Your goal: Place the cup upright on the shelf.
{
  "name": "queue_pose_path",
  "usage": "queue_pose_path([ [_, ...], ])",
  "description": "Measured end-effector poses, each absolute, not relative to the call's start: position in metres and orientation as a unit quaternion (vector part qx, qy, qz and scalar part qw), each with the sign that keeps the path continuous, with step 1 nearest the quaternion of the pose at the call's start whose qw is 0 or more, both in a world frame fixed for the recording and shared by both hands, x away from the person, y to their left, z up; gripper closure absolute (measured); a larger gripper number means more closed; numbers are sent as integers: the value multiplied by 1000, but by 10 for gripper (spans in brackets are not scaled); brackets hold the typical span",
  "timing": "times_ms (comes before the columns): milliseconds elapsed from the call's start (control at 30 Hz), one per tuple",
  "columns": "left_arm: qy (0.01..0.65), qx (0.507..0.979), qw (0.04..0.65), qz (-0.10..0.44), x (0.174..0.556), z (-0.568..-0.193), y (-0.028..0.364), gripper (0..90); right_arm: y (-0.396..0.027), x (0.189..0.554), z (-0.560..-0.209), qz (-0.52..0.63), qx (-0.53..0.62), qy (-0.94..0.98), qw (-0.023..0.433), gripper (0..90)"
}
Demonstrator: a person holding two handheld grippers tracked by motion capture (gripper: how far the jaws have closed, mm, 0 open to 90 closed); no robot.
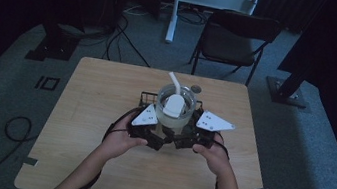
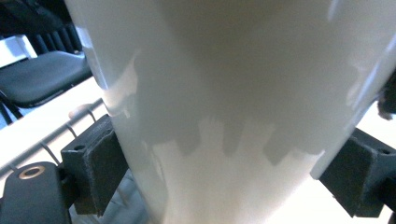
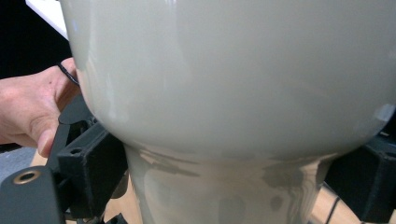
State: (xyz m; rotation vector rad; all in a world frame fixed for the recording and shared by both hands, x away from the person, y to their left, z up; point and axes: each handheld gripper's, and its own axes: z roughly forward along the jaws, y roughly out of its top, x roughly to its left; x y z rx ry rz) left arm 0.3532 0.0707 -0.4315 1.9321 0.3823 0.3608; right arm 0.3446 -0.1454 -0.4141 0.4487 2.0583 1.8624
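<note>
A white vessel (image 1: pixel 173 118), wide at the top and narrower below, stands at the table's middle on a black wire rack (image 1: pixel 146 97). A white spoon (image 1: pixel 174 103) lies in it, its handle pointing to the far side. My left gripper (image 1: pixel 155 129) is shut on the vessel's left side, and my right gripper (image 1: pixel 188 134) is shut on its right side. In the left gripper view the vessel's wall (image 2: pixel 224 93) sits between the two pads (image 2: pixel 95 163), which press on it. In the right gripper view the pads (image 3: pixel 93 170) hold the narrow lower part (image 3: pixel 219 191) under the wide bowl.
The wooden table (image 1: pixel 85 127) has bare room left, right and in front of the rack. A small round thing (image 1: pixel 196 88) lies just behind the vessel. A dark chair (image 1: pixel 232 41) stands beyond the far edge. Cables (image 1: pixel 17 127) lie on the floor at the left.
</note>
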Motion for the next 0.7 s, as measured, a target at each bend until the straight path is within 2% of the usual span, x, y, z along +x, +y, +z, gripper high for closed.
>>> queue_pose_path([
  [367,157,822,523,163,388,-406,65,116,-150,379,-390,652,161,721,170,88],
  [700,151,825,516,175,423,-402,62,117,-152,412,-383,638,169,730,178,88],
])
